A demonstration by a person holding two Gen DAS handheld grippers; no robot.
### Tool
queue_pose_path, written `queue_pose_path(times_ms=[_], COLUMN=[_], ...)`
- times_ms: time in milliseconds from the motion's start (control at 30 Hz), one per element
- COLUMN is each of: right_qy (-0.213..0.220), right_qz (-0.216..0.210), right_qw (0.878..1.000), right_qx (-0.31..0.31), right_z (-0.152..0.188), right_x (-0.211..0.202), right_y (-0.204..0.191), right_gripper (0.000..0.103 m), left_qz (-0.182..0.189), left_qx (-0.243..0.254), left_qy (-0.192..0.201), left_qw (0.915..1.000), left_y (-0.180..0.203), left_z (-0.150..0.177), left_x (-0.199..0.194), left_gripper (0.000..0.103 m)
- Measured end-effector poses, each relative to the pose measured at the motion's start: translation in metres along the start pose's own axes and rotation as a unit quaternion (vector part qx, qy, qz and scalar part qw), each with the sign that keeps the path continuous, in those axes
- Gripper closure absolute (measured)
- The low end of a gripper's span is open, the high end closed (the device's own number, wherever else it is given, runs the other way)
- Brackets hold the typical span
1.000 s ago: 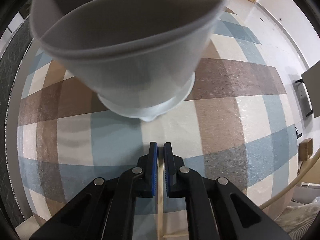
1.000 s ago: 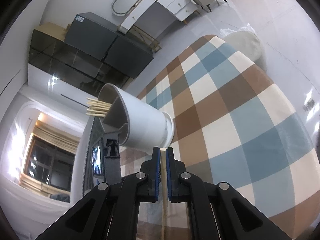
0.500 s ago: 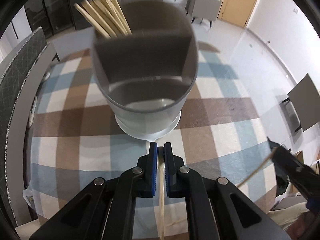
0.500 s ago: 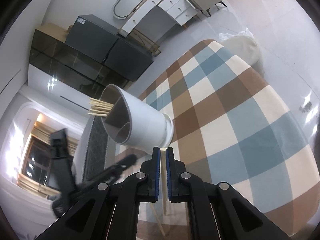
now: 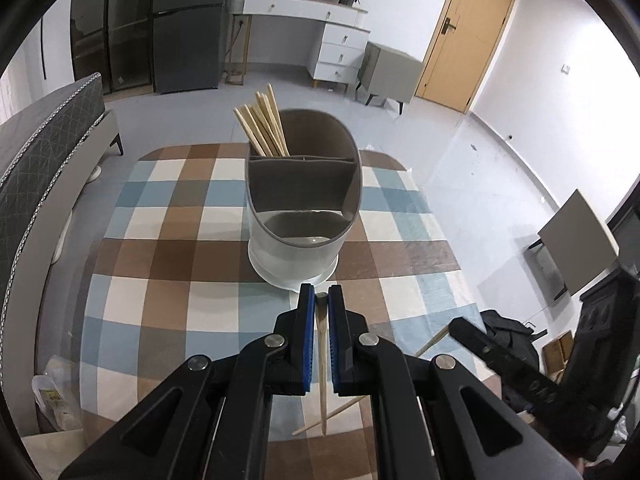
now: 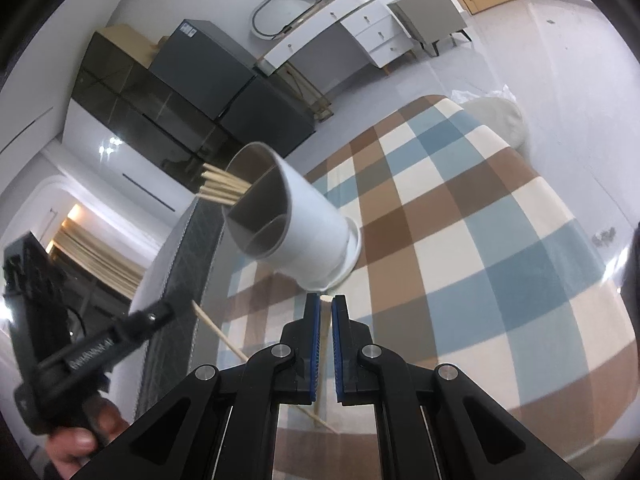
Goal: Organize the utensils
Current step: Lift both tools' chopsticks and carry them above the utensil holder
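A white utensil holder (image 5: 298,216) with grey inner compartments stands on the checked tablecloth (image 5: 168,280). Several wooden chopsticks (image 5: 262,126) stand in its far left compartment. My left gripper (image 5: 320,304) is shut on a single chopstick (image 5: 321,360), held above the cloth just in front of the holder. My right gripper (image 6: 325,308) is shut on another chopstick (image 6: 326,300), close to the holder (image 6: 296,232). The right gripper shows at the right of the left wrist view (image 5: 456,326), its chopstick (image 5: 432,338) pointing inward. The left gripper (image 6: 172,308) and its chopstick (image 6: 216,330) show in the right wrist view.
A grey padded bench (image 5: 36,160) runs along the table's left side. A white dresser (image 5: 320,36), dark cabinets (image 5: 148,28) and a wooden door (image 5: 468,36) stand at the back of the room. A bag (image 5: 52,400) lies on the floor at the left.
My left gripper has pulled back and up from the holder, which now looks smaller and upright. The right gripper with its chopstick has come into the left view.
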State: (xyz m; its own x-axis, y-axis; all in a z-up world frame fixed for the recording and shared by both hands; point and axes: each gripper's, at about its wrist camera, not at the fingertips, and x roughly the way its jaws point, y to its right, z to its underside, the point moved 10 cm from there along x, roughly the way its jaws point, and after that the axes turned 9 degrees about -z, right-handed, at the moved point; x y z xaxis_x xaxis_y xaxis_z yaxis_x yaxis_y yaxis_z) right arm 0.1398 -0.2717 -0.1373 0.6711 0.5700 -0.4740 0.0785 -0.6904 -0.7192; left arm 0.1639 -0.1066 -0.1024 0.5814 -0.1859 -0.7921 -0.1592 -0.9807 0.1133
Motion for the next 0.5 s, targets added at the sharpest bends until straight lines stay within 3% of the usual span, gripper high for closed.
queue_pose_path(times_ms=[500], right_qy=[0.067], right_qz=[0.049], right_qw=[0.992], right_qx=[-0.093], right_z=[0.005], right_x=[-0.04], right_y=[-0.048], right_gripper=[0.098], left_qz=[0.025], left_qx=[-0.023], left_qy=[0.037], left_qw=[0.9987], left_y=[-0.028], left_z=[-0.008], left_x=[-0.04], left_gripper=[0.101])
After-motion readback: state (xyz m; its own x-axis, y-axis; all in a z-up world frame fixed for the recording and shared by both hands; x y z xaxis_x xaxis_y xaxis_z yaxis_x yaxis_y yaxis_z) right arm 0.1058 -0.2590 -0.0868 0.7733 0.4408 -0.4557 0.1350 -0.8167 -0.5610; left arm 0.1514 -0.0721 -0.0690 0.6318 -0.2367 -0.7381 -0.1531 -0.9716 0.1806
